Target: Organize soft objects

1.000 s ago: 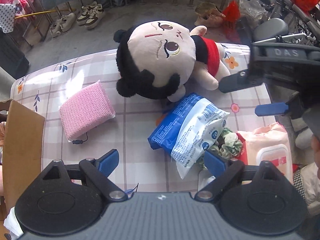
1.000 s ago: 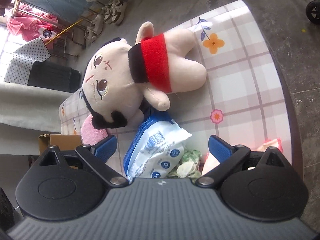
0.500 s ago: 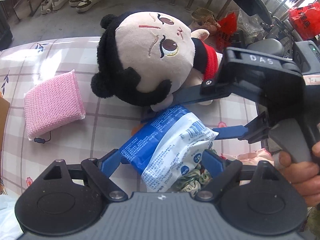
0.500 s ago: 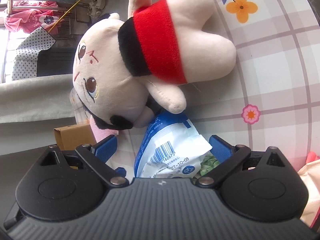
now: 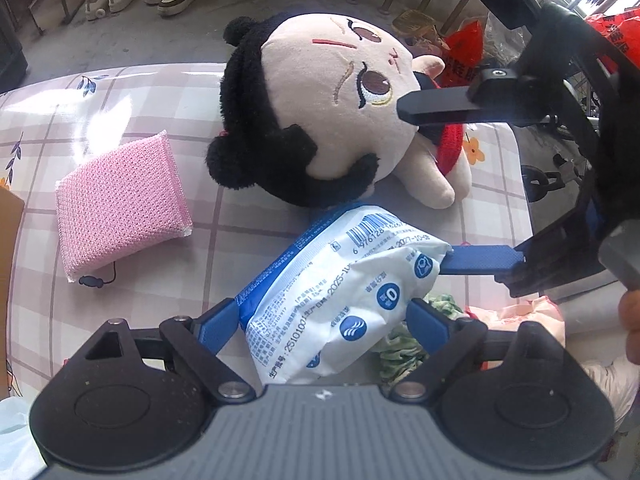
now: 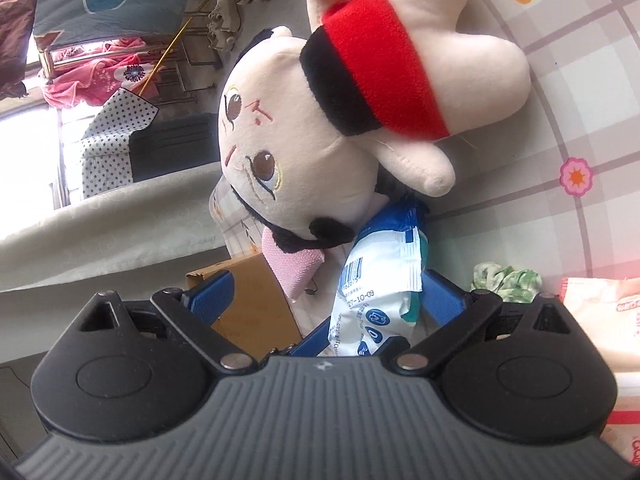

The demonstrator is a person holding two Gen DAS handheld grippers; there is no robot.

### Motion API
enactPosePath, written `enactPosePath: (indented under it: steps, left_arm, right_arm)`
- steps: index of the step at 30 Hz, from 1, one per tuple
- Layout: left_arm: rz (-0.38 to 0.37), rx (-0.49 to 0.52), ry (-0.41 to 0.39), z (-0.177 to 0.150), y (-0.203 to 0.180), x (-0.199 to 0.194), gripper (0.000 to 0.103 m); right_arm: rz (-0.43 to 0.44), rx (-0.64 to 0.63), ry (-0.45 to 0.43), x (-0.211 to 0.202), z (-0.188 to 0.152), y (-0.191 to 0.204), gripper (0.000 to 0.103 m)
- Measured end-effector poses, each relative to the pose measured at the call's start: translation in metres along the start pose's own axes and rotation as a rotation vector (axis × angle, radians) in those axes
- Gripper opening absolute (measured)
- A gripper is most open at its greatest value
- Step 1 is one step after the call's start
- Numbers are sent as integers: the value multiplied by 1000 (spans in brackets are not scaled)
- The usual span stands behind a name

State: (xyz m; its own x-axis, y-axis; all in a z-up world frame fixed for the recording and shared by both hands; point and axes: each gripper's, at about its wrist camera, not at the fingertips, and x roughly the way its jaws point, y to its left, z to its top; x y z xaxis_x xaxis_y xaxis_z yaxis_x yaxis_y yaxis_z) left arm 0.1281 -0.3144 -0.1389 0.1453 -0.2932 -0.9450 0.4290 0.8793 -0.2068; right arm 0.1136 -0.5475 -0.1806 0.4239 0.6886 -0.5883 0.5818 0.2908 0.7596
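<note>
Tissues: your left gripper (image 5: 320,320) is opening its jaws around the blue-and-white tissue pack (image 5: 340,292), pads not pressing. Your right gripper (image 5: 424,184) stands released at three o'clock, straddling the plush doll (image 5: 320,108); pink sponge (image 5: 120,208) at nine.

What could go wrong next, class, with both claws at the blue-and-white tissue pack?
1. The left claw, jaws opening, straddles the tissue pack while the right claw touches its end with one finger: they may collide or tug against each other.
2. The green scrunchie lies partly under the pack and could get pinched or dragged.
3. The right claw's other finger sits by the plush doll and may shove it.
</note>
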Motion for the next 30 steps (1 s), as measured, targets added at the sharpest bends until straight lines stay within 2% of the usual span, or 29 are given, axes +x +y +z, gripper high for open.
enactPosePath:
  steps: [4, 9, 12, 14, 17, 23, 27, 29, 30]
  left_arm:
    - [-10, -25, 13, 1, 9, 2, 96]
    - [11, -14, 22, -2, 8, 1, 96]
    - [57, 30, 25, -4, 2, 3, 89]
    - [92, 64, 33, -5, 0, 5, 75]
    - [124, 67, 26, -5, 5, 2, 66]
    - [19, -100, 71, -2, 34, -5, 62]
    - [-153, -295, 158, -8, 64, -4, 63]
    - [-185, -370, 198, -13, 75, 1, 65]
    - [-177, -396, 206, -14, 80, 3, 67]
  right_arm:
    - [66, 90, 11, 6, -2, -8, 100]
    - [125, 160, 8, 15, -9, -14, 100]
    - [155, 188, 12, 19, -11, -16, 100]
    - [163, 192, 12, 21, -11, -16, 100]
    - [175, 199, 13, 21, -10, -16, 99]
    - [186, 204, -5, 2, -10, -22, 99]
    - [186, 232, -28, -9, -12, -32, 100]
    - [183, 243, -36, -11, -13, -37, 100]
    - [181, 245, -40, -12, -13, -39, 100]
